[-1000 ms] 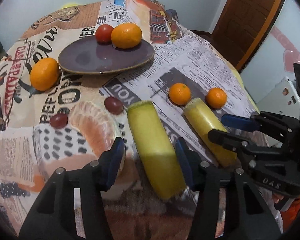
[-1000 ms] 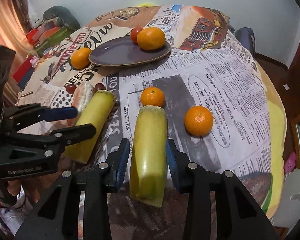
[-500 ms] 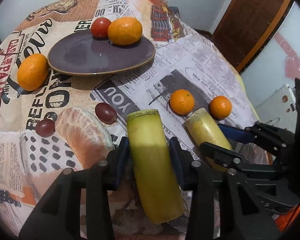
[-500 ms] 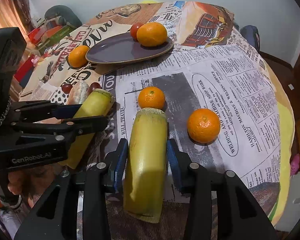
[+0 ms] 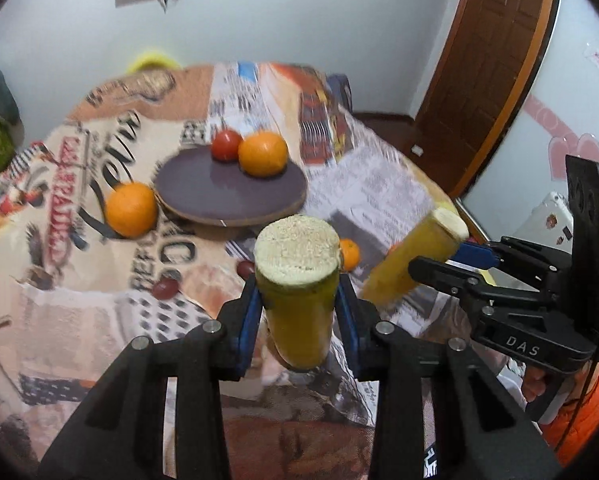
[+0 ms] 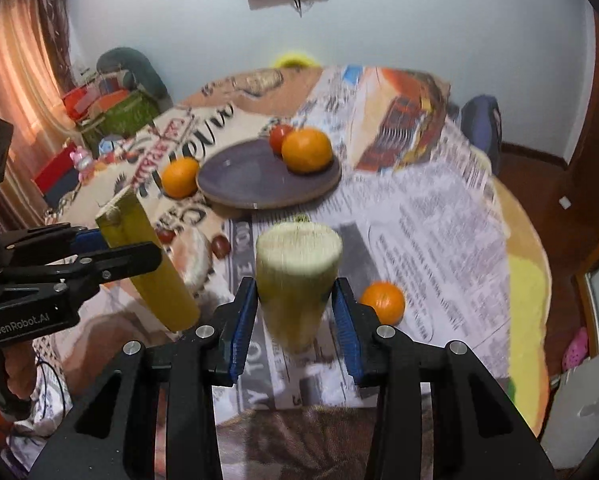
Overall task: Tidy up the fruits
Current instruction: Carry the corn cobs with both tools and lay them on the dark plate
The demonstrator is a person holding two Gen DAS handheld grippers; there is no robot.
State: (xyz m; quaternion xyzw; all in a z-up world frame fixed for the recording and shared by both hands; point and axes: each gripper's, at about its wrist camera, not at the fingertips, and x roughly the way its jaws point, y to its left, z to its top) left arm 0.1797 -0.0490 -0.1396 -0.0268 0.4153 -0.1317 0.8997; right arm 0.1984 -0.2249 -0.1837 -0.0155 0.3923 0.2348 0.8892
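Both grippers hold a yellow-green cane piece lifted off the table. My left gripper (image 5: 297,300) has its blue pads pressed on one cane piece (image 5: 295,248), its jaws still closing, the cut end facing the camera. My right gripper (image 6: 295,300) is shut on the second cane piece (image 6: 297,256). Each shows in the other's view: the right gripper (image 5: 447,268) with its cane (image 5: 411,256), the left gripper (image 6: 111,252) with its cane (image 6: 139,248). Behind them, a purple plate (image 5: 203,196) carries an orange (image 5: 262,154) and a tomato (image 5: 225,145).
A loose orange (image 5: 131,210) lies left of the plate. A small mandarin (image 6: 382,303), dark grapes (image 5: 164,287) and a peeled orange (image 6: 197,256) lie on the newspaper-print cloth. A chair (image 6: 481,128) and a wooden door (image 5: 487,60) stand beyond the round table.
Both grippers have risen and tipped up, lifting the two cane pieces off the cloth. The left jaws have closed from wide apart onto their piece.
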